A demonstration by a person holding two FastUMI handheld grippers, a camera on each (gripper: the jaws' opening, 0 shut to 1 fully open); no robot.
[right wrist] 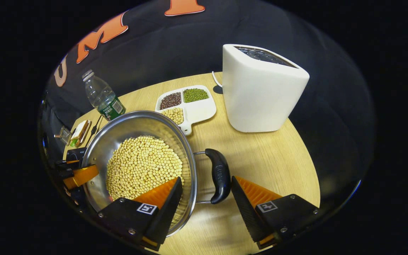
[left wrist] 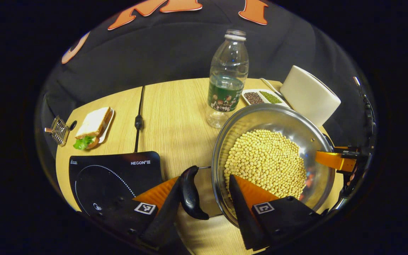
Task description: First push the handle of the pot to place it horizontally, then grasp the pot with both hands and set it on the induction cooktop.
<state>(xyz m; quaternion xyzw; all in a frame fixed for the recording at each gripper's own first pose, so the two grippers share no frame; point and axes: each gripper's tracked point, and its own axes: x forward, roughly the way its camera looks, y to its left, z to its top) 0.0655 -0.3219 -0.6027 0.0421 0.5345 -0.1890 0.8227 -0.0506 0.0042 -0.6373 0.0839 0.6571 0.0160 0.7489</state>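
Now the bench (left wrist: pixel 175 106) carries everything, and the pot (left wrist: pixel 278 122), full of pale beans (left wrist: pixel 266 161), stands on it at about 3 o'clock from the induction cooktop (left wrist: pixel 97 177), close beside it but not on it. In the left gripper view the left gripper (left wrist: pixel 204 194) has its fingers spread, one outside the left handle (left wrist: pixel 190 193) and the other inside the rim over the beans, so handle and rim lie between them and are not pinched. In the right gripper view the right gripper (right wrist: pixel 205 193) stands the same way around the right handle (right wrist: pixel 218 175), with its fingers spread. Both handles look to lie flat already, so I judge the step in hand is the two-handed grasp. To do it well, both grippers should close together and evenly, then lift level so no beans spill, and carry the pot toward 9 o'clock, passing the bottle (left wrist: pixel 227 79) at 12 o'clock.
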